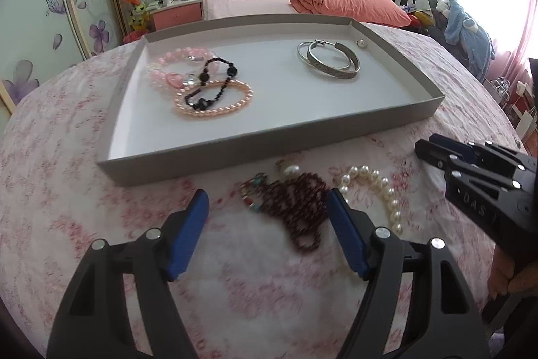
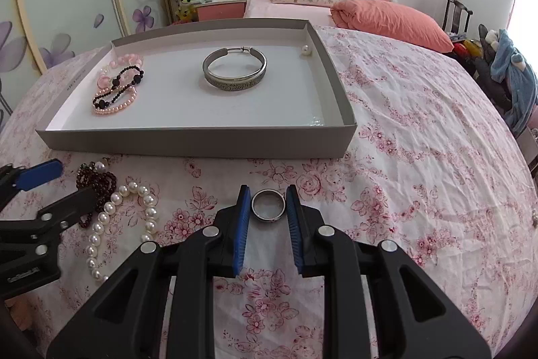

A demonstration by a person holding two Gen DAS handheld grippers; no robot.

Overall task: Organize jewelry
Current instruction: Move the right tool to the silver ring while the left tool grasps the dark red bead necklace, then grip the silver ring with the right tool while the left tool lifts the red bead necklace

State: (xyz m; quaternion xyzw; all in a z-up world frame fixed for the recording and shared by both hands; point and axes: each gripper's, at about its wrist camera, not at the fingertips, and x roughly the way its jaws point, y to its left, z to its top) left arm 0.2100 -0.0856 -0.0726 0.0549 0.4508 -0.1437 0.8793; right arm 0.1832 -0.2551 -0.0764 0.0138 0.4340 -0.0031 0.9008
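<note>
Ring pinched, dark beads next

Your right tongs (image 2: 268,202) clamp the small silver ring (image 2: 268,205) at lower centre, ready for the grey cardboard tray (image 2: 201,142); your left tongs (image 1: 267,212) gape apart, straddling the dark red bead strand (image 1: 296,211) on the floral cloth.

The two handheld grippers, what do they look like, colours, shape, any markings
Both match. The left gripper and right gripper have black plastic bodies with triangular cut-outs, round silver pivot pins, and two flat fingers lined with blue ribbed pads. Raised lettering shows on the side of each body, too blurred to read in full. No cables are visible. A bare hand shows behind the right gripper; no sleeve is in view.
</note>
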